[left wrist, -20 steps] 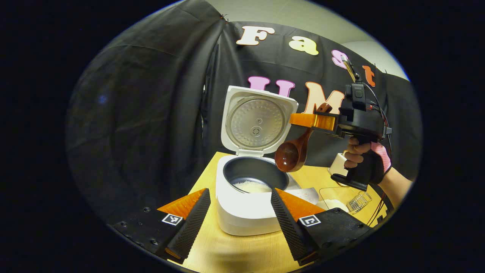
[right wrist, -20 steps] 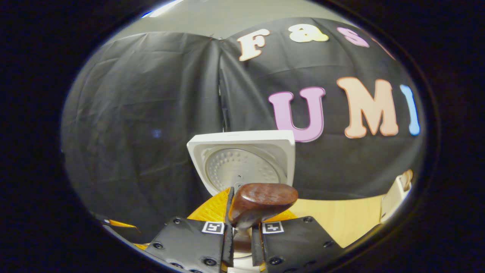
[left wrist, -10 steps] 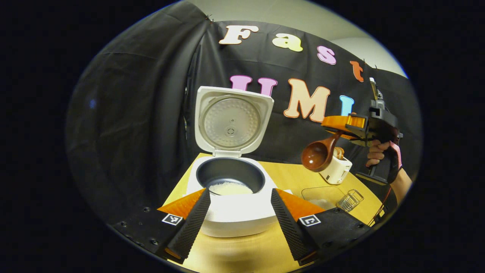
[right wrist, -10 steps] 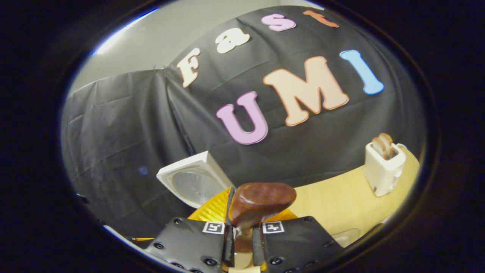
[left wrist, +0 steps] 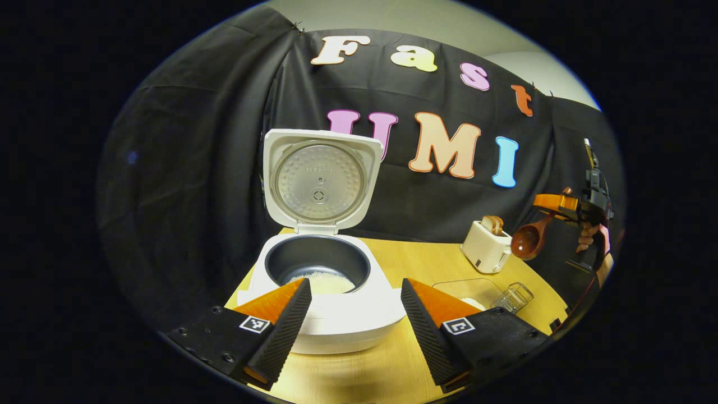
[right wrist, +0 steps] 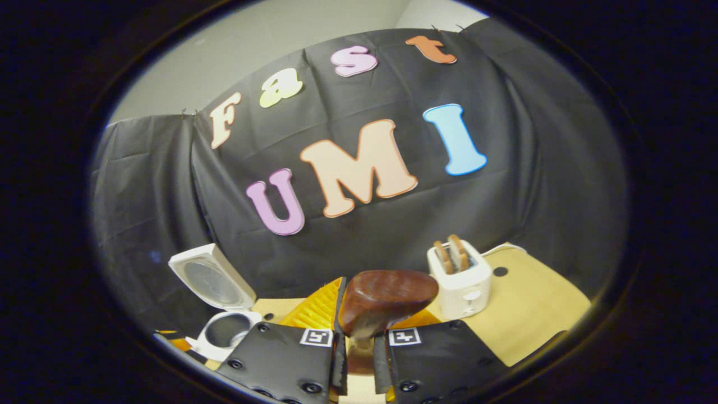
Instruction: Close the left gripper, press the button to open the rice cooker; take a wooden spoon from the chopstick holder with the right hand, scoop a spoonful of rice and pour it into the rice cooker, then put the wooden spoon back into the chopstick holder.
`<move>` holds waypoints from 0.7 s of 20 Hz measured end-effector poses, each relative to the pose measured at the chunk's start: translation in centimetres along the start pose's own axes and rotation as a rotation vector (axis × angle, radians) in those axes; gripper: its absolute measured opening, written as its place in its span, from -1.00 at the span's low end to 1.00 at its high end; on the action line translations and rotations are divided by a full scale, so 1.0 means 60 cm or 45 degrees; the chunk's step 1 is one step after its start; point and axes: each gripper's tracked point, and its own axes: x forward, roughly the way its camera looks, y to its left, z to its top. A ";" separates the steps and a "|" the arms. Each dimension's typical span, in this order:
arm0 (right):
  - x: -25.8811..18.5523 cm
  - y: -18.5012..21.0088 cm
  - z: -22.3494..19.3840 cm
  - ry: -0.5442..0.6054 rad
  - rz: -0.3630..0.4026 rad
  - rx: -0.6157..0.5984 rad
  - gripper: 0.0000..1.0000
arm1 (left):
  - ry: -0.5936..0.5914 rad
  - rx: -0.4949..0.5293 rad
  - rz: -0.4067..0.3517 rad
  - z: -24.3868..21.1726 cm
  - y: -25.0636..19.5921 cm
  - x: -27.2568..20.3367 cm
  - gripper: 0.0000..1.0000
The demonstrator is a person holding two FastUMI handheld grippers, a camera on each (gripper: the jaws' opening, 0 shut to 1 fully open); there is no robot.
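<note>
The white rice cooker (left wrist: 325, 280) stands with its lid (left wrist: 318, 178) up, and a little rice lies in the dark pot. My left gripper (left wrist: 355, 283) is open, its fingers either side of the cooker's front, apart from it. At the far right, in the left gripper view, a hand holds my right gripper (left wrist: 552, 203) high above the table edge, shut on the wooden spoon (left wrist: 527, 240), whose bowl hangs down beside the toaster. In the right gripper view the spoon's handle end (right wrist: 387, 297) sticks up between the fingers of the right gripper (right wrist: 362, 320). The cooker (right wrist: 224, 328) is low on the left.
A white toaster (left wrist: 485, 247) with bread in it stands at the back right of the wooden table (left wrist: 415, 258). In front of it are a clear container (left wrist: 463, 287) holding rice and a small clear wire-like holder (left wrist: 513, 295).
The right gripper has carried the spoon from above the cooker's pot away to the right, past the toaster. The cooker has slid left in the left gripper view.
</note>
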 end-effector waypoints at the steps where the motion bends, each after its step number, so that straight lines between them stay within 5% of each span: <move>1: -0.003 -0.027 -0.005 0.007 -0.026 -0.029 -0.61 | -0.002 0.007 0.013 0.002 -0.001 0.000 0.90; 14: 0.000 -0.151 -0.202 0.259 -0.096 -0.307 -0.60 | -0.005 0.033 0.163 -0.006 -0.017 -0.031 0.90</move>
